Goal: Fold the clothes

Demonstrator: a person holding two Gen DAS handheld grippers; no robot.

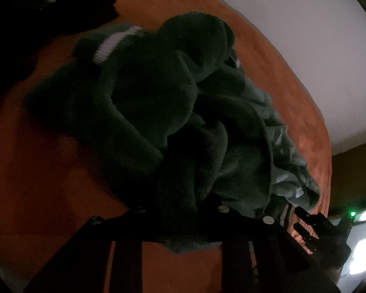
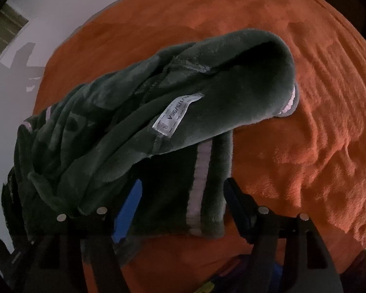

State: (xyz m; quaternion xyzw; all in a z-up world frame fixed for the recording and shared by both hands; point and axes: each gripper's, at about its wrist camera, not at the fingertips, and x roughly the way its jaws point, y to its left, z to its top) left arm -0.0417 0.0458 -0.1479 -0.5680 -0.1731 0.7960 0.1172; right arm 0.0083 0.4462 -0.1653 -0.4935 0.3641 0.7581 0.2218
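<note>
Your left wrist camera looks forward and down along its gripper, close over the dark green fleece garment (image 1: 158,102) bunched on the orange blanket (image 1: 48,171), white wall beyond. Your right wrist camera sits just as near, facing the same garment (image 2: 114,131) from its labelled side. Both views share the fleece, the blanket (image 2: 305,122) and the wall.

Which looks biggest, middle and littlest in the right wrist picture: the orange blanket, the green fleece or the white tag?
1. Orange blanket: fills most of the view.
2. Green fleece garment: large, though it sits close to the camera, so it may look bigger than it is.
3. White tag: clearly the smallest, sewn on the fleece.
</note>
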